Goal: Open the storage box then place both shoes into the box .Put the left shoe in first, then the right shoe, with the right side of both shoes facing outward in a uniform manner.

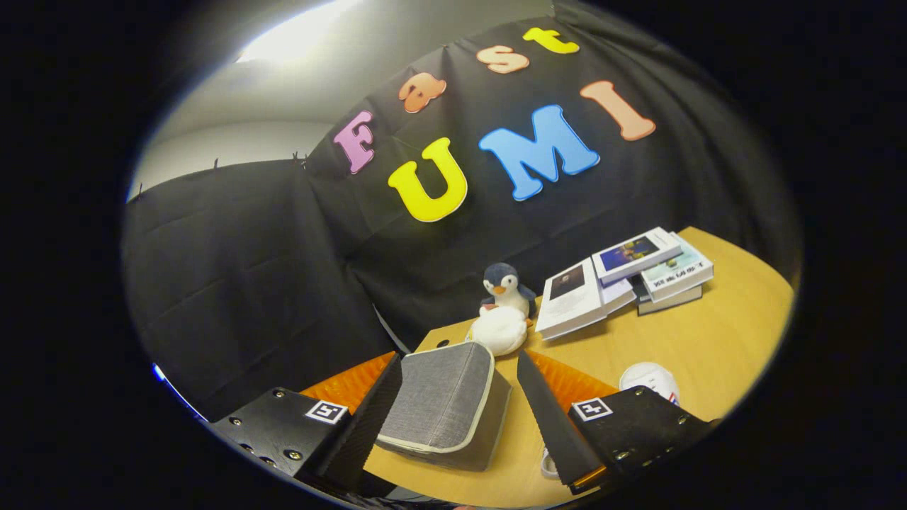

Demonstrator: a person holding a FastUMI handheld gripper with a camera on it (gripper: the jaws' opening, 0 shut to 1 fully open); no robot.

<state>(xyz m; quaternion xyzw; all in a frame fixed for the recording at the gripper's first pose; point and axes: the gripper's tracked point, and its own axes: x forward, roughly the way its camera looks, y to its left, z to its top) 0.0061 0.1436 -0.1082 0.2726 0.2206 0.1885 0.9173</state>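
Note:
A grey fabric storage box (445, 407) with a pale trimmed lid sits on the wooden table (708, 340), lid down. My gripper (459, 411) hovers above it, open, its two black fingers (368, 418) spread wide. The box lies between and below the fingers, nearer the left one, and neither finger touches it. A white shoe (650, 379) peeks out just beyond the right finger, mostly hidden behind it. A small bit of white shows near the right finger's base; I cannot tell what it is.
A plush penguin (504, 287) stands behind a white fluffy ball (499, 329), just beyond the box. Several books and magazines (623, 280) are stacked at the far right of the table. The black cloth wall closes off the back and left.

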